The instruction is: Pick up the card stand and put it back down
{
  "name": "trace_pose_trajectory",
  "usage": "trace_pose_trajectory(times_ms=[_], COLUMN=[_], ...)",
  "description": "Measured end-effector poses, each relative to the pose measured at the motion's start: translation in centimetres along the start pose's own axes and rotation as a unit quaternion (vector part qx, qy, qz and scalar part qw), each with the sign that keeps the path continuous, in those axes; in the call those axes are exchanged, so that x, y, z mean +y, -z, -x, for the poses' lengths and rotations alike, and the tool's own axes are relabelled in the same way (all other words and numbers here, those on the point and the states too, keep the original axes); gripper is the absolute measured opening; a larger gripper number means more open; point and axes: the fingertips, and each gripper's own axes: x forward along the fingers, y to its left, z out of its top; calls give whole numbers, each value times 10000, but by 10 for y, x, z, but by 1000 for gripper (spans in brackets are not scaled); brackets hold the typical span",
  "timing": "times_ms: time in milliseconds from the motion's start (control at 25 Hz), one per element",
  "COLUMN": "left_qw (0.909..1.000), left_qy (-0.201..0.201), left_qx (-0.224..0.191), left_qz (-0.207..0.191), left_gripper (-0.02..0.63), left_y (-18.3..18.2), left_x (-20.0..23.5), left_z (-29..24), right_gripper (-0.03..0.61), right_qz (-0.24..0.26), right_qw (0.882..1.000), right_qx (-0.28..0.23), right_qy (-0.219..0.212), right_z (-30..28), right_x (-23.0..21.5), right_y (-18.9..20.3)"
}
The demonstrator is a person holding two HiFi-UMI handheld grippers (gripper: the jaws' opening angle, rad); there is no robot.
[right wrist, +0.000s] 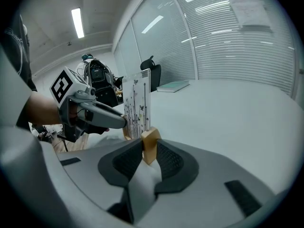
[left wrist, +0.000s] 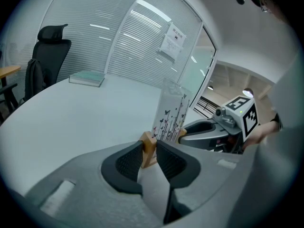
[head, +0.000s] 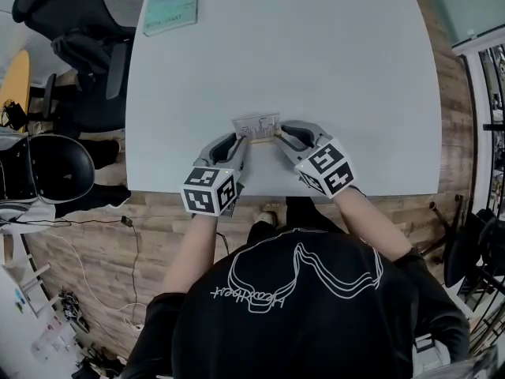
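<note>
The card stand [head: 256, 126] is a clear upright card printed with butterflies [left wrist: 170, 112] in a wooden base. It is near the front edge of the white table [head: 331, 69]. My left gripper [head: 241, 140] is shut on the left end of the wooden base [left wrist: 148, 148]. My right gripper [head: 282, 136] is shut on the right end [right wrist: 150, 143]. The two grippers face each other across the stand. In the left gripper view the right gripper [left wrist: 209, 130] lies just behind the card. The left gripper [right wrist: 102, 118] shows beyond the card [right wrist: 137, 103] in the right gripper view. Whether the base touches the table I cannot tell.
A pale green booklet [head: 170, 2] lies at the table's far left corner. A black office chair [head: 79, 46] stands left of the table. Glass walls with blinds [left wrist: 142, 42] lie beyond. The person stands at the table's front edge.
</note>
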Motion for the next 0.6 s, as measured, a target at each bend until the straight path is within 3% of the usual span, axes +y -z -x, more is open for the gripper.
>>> trace_pose_trajectory(times_ms=[600], left_qw=[9997], left_qy=[189], left_qx=[-160], left_qz=[44], left_gripper=[94], left_y=[-8], left_x=[-24], left_z=[42], right_gripper=[94], right_qz=[-184], right_qw=[9990], right_qx=[-336], right_qy=[225], right_z=[37], right_x=[30], right_y=[-24])
